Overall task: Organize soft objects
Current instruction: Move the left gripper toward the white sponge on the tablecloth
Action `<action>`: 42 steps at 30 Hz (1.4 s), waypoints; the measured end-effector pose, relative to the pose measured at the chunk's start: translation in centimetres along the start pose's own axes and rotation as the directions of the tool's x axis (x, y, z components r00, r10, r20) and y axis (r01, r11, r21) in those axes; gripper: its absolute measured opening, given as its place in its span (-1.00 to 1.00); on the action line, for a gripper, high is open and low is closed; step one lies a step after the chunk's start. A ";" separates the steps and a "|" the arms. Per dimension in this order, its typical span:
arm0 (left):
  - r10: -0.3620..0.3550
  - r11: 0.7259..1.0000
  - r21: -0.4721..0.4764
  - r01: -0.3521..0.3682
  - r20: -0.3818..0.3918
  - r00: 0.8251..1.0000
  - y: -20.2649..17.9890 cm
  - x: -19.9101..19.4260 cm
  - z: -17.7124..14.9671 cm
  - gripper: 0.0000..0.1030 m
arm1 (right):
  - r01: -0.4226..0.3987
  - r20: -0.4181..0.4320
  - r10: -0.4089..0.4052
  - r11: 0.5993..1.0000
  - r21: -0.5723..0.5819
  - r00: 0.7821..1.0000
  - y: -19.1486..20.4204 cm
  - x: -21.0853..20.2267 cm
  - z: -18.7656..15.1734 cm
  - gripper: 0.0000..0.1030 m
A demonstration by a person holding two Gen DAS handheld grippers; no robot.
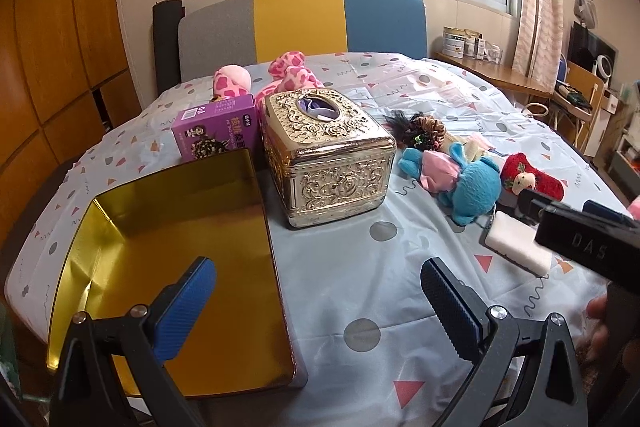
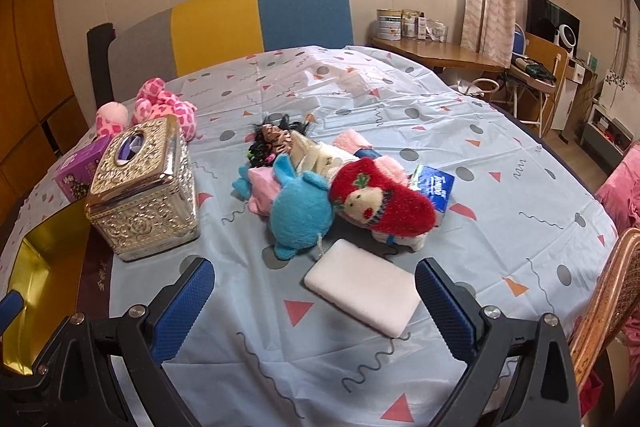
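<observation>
A pile of soft toys lies mid-table: a blue plush (image 2: 298, 211) (image 1: 474, 189), a red knitted toy (image 2: 382, 203) (image 1: 532, 175), a pink cloth piece (image 2: 260, 187) and a dark-haired doll (image 2: 276, 139). A white sponge block (image 2: 362, 287) (image 1: 516, 245) rests in front of them. My right gripper (image 2: 316, 301) is open just short of the sponge, nothing between its fingers. My left gripper (image 1: 318, 301) is open over the right edge of an open gold tin (image 1: 176, 247), holding nothing. A pink spotted plush (image 1: 288, 73) (image 2: 164, 107) lies at the back left.
An ornate gold tissue box (image 1: 328, 153) (image 2: 146, 187) stands between the tin and the toys. A purple carton (image 1: 212, 133) sits behind the tin. A blue tissue pack (image 2: 436, 187) lies right of the red toy. A wicker chair (image 2: 608, 287) stands at the right edge.
</observation>
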State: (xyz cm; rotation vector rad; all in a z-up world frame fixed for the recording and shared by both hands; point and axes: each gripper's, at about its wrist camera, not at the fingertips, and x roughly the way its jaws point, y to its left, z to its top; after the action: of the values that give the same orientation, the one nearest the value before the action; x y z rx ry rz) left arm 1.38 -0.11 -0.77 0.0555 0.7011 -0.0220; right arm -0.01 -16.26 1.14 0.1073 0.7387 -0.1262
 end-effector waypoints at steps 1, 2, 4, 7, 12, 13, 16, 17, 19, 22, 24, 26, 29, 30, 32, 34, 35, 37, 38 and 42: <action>-0.002 1.000 0.002 0.002 -0.003 1.000 0.0 0.0 0.0 0.99 | 0.004 0.003 -0.004 1.000 0.005 1.000 -0.3 0.0 0.1 0.98; -0.005 1.000 0.004 0.005 -0.005 1.000 -0.1 0.1 0.0 0.99 | 0.008 0.005 -0.008 1.000 0.010 1.000 -0.6 -0.1 0.2 0.98; -0.013 1.000 0.007 0.013 -0.010 1.000 -0.3 0.2 -0.1 0.99 | 0.017 0.011 -0.017 1.000 0.020 1.000 -1.2 -0.2 0.5 0.98; -0.030 0.999 0.015 0.030 -0.023 0.999 -0.5 0.3 -0.1 0.99 | 0.028 0.013 -0.028 0.999 0.041 1.000 -2.3 -0.2 0.8 0.98; -0.030 0.999 0.038 0.031 -0.026 0.999 -1.1 0.3 -0.2 0.99 | 0.050 0.013 -0.051 0.996 0.071 0.999 -4.0 -0.2 1.2 0.98; -0.030 0.999 0.041 0.031 -0.027 0.999 -1.2 0.3 -0.2 0.99 | 0.053 0.013 -0.054 0.996 0.075 0.998 -4.3 -0.3 1.2 0.98; -0.028 0.998 0.051 0.030 -0.036 0.999 -1.5 0.5 -0.2 0.99 | 0.059 0.014 -0.061 0.995 0.086 0.998 -5.0 -0.4 1.4 0.98; -0.029 0.998 0.051 0.031 -0.038 0.999 -1.5 0.5 -0.2 0.99 | 0.059 0.015 -0.061 0.994 0.090 0.998 -5.3 -0.5 1.5 0.98; -0.028 0.998 0.054 0.031 -0.041 0.999 -1.6 0.6 -0.2 0.99 | 0.059 0.015 -0.060 0.993 0.099 0.998 -5.7 -0.5 1.6 0.98; -0.030 0.998 0.060 0.032 -0.044 0.999 -1.7 0.7 -0.1 0.99 | 0.055 0.011 -0.056 0.992 0.115 0.998 -6.2 -0.6 1.7 0.98; -0.030 0.997 0.064 0.032 -0.044 0.999 -1.8 0.7 -0.1 0.99 | 0.056 0.015 -0.058 0.991 0.120 0.998 -6.4 -0.7 1.9 0.98; -0.029 0.997 0.066 0.032 -0.044 0.999 -1.9 0.7 -0.2 0.99 | 0.052 0.014 -0.054 0.991 0.125 0.998 -6.6 -0.7 2.0 0.98; -0.031 0.997 0.068 0.034 -0.046 0.998 -2.0 0.7 -0.2 0.99 | 0.044 0.008 -0.045 0.989 0.143 0.999 -7.0 -0.7 2.1 0.98; -0.032 0.997 0.068 0.036 -0.046 0.998 -2.0 0.7 -0.2 0.99 | 0.047 0.010 -0.049 0.988 0.144 0.999 -7.0 -0.7 2.1 0.98; -0.034 0.997 0.070 0.038 -0.048 0.998 -2.1 0.8 -0.1 1.00 | 0.050 0.013 -0.052 0.988 0.147 0.999 -7.2 -0.8 2.2 0.98; -0.039 0.996 0.072 0.043 -0.052 0.998 -2.1 0.8 -0.1 0.99 | 0.053 0.018 -0.056 0.988 0.147 0.998 -7.4 -0.9 2.3 0.98; -0.043 0.996 0.073 0.047 -0.055 0.998 -2.2 0.9 0.0 0.99 | 0.052 0.020 -0.056 0.987 0.149 0.998 -7.5 -1.0 2.4 0.98; -0.050 0.996 0.076 0.055 -0.059 0.997 -2.4 0.9 0.1 0.99 | 0.047 0.025 -0.052 0.986 0.159 0.998 -7.8 -1.2 2.5 0.98; -0.054 0.995 0.079 0.059 -0.059 0.997 -2.5 0.9 0.2 0.99 | 0.048 0.028 -0.053 0.986 0.162 0.998 -7.9 -1.3 2.6 0.98; -0.064 0.993 0.096 0.070 -0.066 0.996 -3.1 1.1 0.3 0.99 | 0.054 0.038 -0.062 0.984 0.171 0.997 -8.5 -1.6 2.9 0.98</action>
State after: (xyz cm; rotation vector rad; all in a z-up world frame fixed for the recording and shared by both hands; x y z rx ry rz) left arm 2.29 -3.28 -1.34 0.1273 0.7639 -0.1199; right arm -0.49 -24.94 3.90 0.2454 0.6877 -0.2468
